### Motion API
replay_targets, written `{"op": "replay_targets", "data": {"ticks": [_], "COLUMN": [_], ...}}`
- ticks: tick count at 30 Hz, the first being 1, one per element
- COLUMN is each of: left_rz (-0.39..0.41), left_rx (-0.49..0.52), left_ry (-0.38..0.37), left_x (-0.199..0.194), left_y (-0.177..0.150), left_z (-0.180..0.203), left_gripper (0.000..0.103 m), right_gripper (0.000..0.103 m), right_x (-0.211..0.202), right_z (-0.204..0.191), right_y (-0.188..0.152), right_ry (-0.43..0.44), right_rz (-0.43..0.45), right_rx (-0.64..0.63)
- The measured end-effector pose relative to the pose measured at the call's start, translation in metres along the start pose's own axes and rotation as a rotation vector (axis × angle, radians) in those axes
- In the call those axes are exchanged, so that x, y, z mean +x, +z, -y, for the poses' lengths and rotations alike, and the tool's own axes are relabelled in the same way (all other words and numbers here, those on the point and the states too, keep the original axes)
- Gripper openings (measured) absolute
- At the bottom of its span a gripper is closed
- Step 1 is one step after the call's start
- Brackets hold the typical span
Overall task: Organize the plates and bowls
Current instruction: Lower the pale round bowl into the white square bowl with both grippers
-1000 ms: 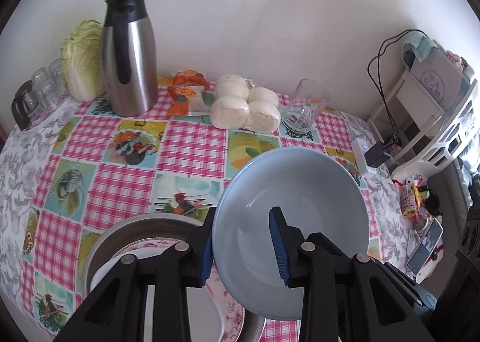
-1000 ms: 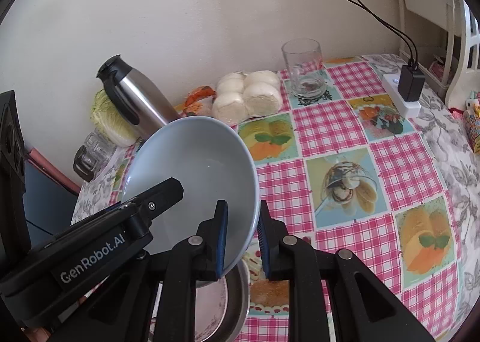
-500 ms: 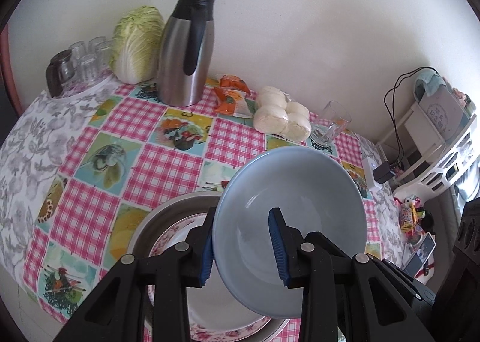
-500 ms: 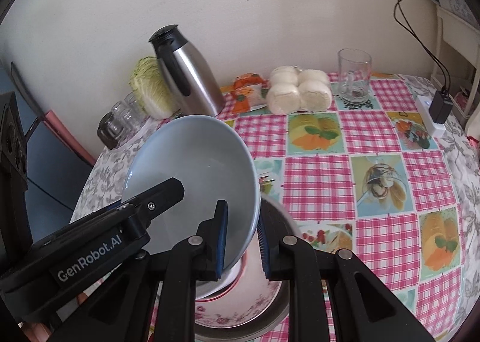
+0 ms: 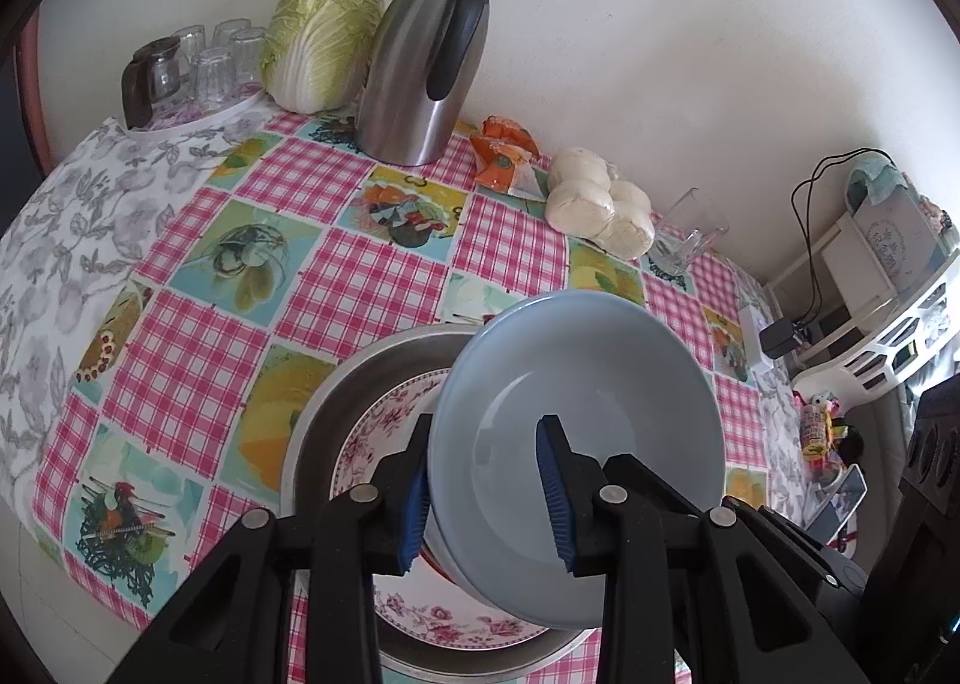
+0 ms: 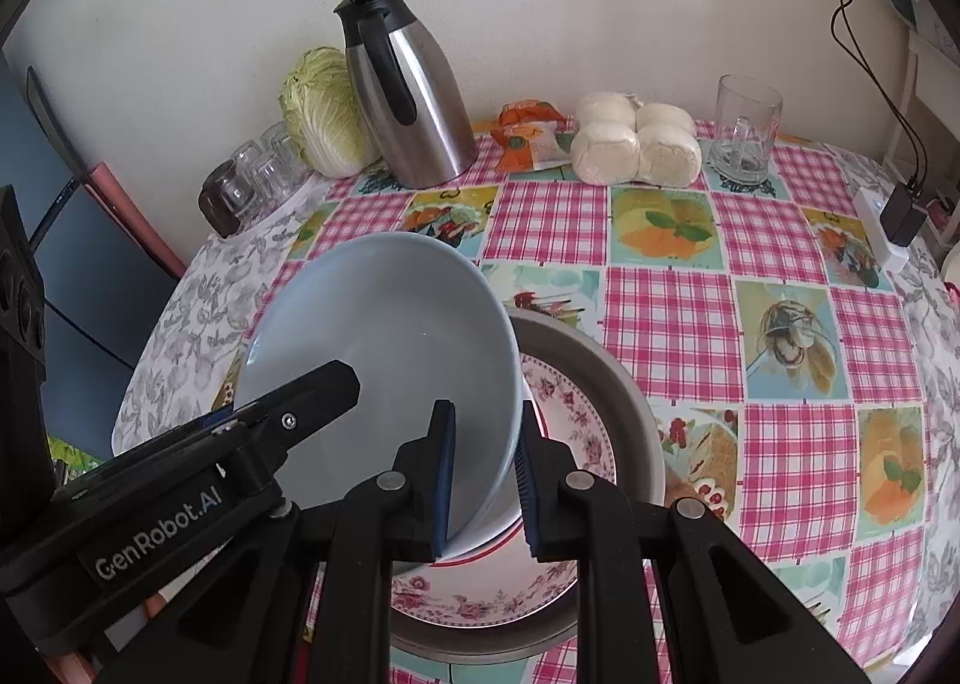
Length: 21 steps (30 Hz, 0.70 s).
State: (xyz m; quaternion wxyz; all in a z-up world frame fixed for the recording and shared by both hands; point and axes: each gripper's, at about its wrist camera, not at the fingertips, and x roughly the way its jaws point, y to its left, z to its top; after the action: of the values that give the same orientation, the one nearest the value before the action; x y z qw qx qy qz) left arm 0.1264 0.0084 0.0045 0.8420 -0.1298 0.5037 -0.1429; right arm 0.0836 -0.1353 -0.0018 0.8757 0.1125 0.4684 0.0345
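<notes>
Both grippers are showing matte black plastic frames with silver round screws at the joints, and their fingers (image 5: 549, 495) are wearing ribbed blue pads; white "GenRobot.AI" lettering is running along one black body.

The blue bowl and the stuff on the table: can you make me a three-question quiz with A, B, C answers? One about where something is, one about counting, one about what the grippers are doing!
1. Where does the floral plate lie?
A. Inside the metal basin
B. Beside the cabbage
C. Under the mug

2. How many steamed buns sit in the pack?
A. Two
B. Four
C. Six

3. How is the light blue bowl held?
A. By no gripper
B. By the left gripper only
C. By the left and the right gripper, each clamping the rim

Answers: 1 A, basin rim surrounds the plate. 2 B, four round buns show. 3 C, each wrist view shows pads on the rim.
</notes>
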Motion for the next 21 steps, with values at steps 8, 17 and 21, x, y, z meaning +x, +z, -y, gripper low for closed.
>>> {"op": "replay_targets", "data": {"ticks": [8,17,21], "left_rz": [-0.015,-0.010,0.009], "left_rx": [-0.017,-0.030,-0.041], "left_ry": [-0.017,-0.011,0.006], "left_x": [0.004,0.003,0.000], "left_y": [-0.004,-0.004,-0.003], "left_z": [-0.006,-0.008,-0.012], "left_gripper": [0.036,0.036,0.034], "right_gripper": [0.022,0.026,0.031], "right_x": [0.010,0.011,0.010], "right_z": [-0.001,-0.006,-0.009], "right_y": [-0.003,-0.002,-0.002], "right_ry": [-0.017,-0.024,-0.039], "right_rz": [-0.040,-0.042,-0.045], "right_rx": [-0.016,-0.048,-0.062]}}
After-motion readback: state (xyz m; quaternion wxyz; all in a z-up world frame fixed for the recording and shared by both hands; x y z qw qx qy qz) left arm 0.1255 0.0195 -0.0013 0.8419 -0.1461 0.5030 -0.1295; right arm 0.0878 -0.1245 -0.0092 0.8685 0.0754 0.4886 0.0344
